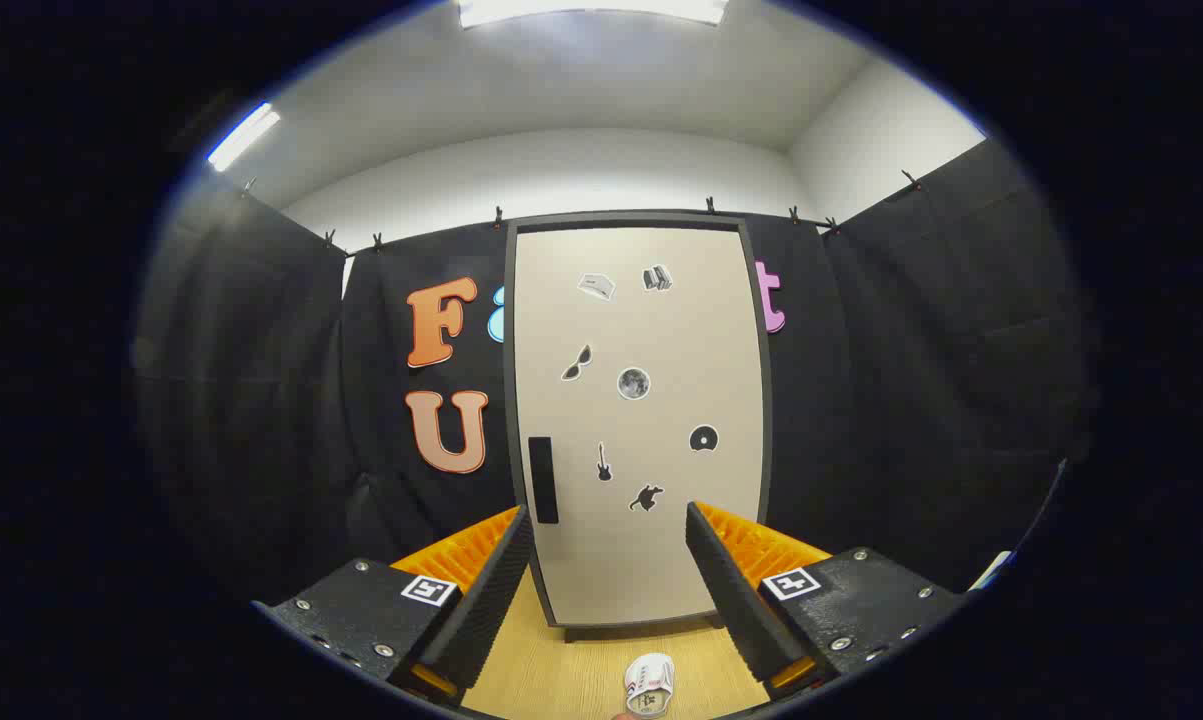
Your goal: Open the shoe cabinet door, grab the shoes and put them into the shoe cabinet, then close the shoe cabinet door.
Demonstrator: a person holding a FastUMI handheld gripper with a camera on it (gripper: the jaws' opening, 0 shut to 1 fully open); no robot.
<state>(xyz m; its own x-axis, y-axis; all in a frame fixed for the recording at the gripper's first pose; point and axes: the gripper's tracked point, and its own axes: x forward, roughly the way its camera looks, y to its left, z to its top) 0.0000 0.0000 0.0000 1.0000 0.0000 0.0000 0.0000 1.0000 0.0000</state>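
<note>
The shoe cabinet [636, 420] stands upright beyond my fingers, its pale door shut and dotted with several small stickers. A dark vertical handle [543, 480] sits on the door's left edge, just above my left fingertip. My gripper [609, 520] is open, fingers spread wide with nothing between them, pointing at the lower part of the door. A small white shoe [649, 685] with dark and red marks lies on the wooden table between the finger bases, close to me.
The wooden tabletop [561, 670] runs from the gripper to the cabinet's foot. Black cloth walls close in behind and on both sides of the cabinet. Ceiling lights shine above.
</note>
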